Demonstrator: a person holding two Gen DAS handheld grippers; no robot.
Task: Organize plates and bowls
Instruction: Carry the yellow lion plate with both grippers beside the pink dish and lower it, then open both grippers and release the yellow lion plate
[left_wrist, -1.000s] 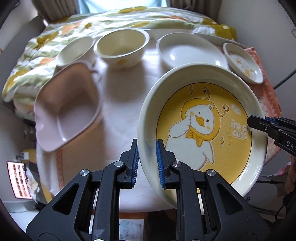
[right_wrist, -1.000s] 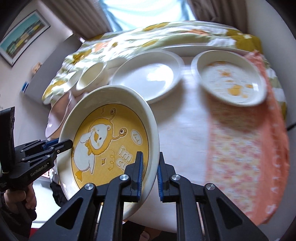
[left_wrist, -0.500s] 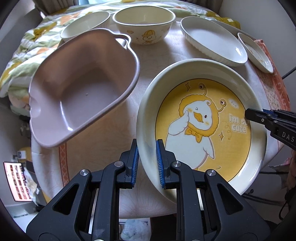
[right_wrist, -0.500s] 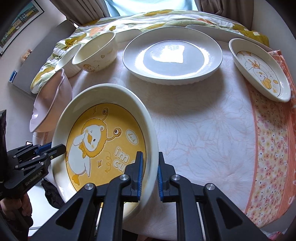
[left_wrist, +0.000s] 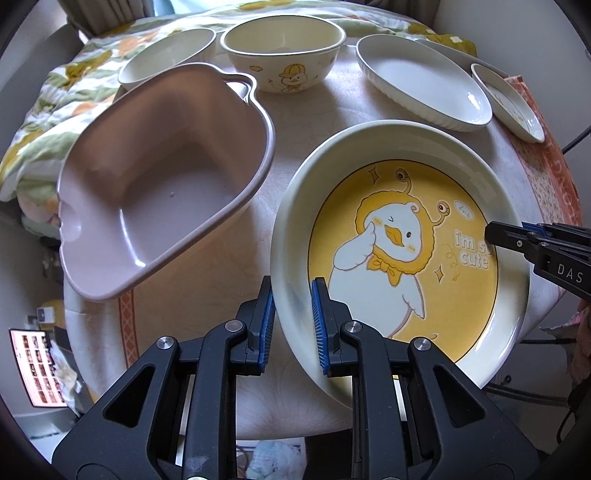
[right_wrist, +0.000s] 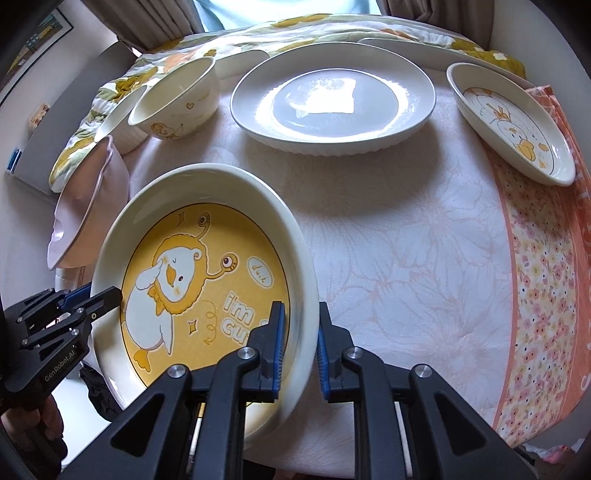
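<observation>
Duck plate (left_wrist: 402, 236) gripped at opposite rims by left claw (left_wrist: 291, 325) and right claw (right_wrist: 299, 347), balanced beside the pink basin (left_wrist: 162, 177)

Yellow duck plate (left_wrist: 402, 254): deep, cream-rimmed, cartoon duck inside, at the near table edge. Relative to it: pink handled basin (left_wrist: 159, 184) just left, tilted; duck-print cream bowl (left_wrist: 284, 55) beyond; small white dish (left_wrist: 166, 55) far left; plain white plate (right_wrist: 332, 99) beyond; small duck saucer (right_wrist: 513, 122) far right.
</observation>
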